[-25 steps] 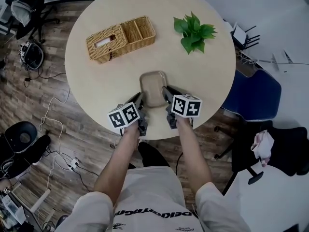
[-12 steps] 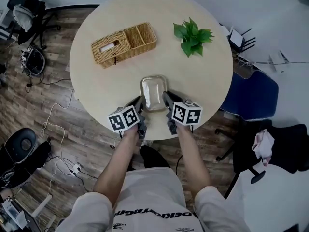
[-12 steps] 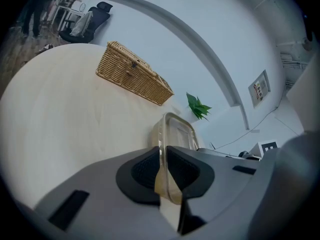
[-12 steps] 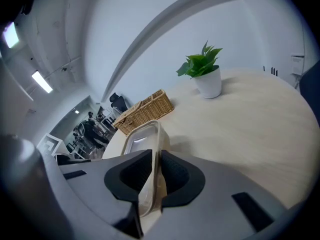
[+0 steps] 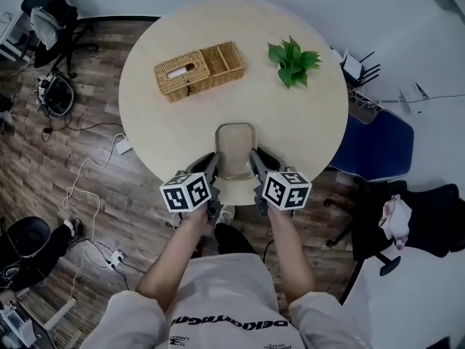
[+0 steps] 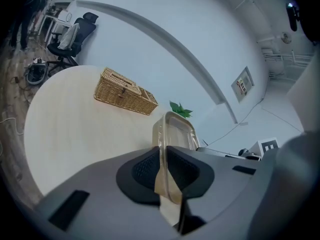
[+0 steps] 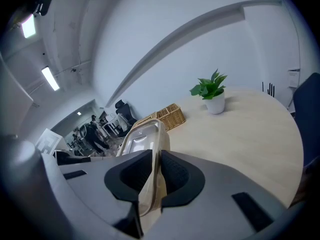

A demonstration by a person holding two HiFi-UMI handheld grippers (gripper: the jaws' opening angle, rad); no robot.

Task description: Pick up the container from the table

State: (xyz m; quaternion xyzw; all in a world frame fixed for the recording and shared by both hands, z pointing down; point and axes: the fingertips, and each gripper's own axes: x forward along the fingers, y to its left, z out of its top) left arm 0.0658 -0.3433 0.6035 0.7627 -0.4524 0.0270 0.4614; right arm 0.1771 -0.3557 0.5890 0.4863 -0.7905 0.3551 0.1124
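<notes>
The container (image 5: pixel 235 151) is a shallow tan rectangular tray with a clear rim, held level above the near edge of the round table (image 5: pixel 290 129). My left gripper (image 5: pixel 212 162) is shut on its left rim, and the pads press the thin rim in the left gripper view (image 6: pixel 162 171). My right gripper (image 5: pixel 254 158) grips the right rim, its jaws still closing with the rim pinched between the pads (image 7: pixel 155 176). The tray (image 6: pixel 177 131) juts forward past both sets of jaws (image 7: pixel 142 136).
A wicker basket (image 5: pixel 200 70) sits at the table's far left and a small potted plant (image 5: pixel 293 62) at the far right. A blue chair (image 5: pixel 378 147) stands to the right of the table. Cables and office chairs lie on the wooden floor to the left.
Both grippers tightened on the container's side rims and rose with it, lifting it off the table. The table now looks smaller and farther below.
</notes>
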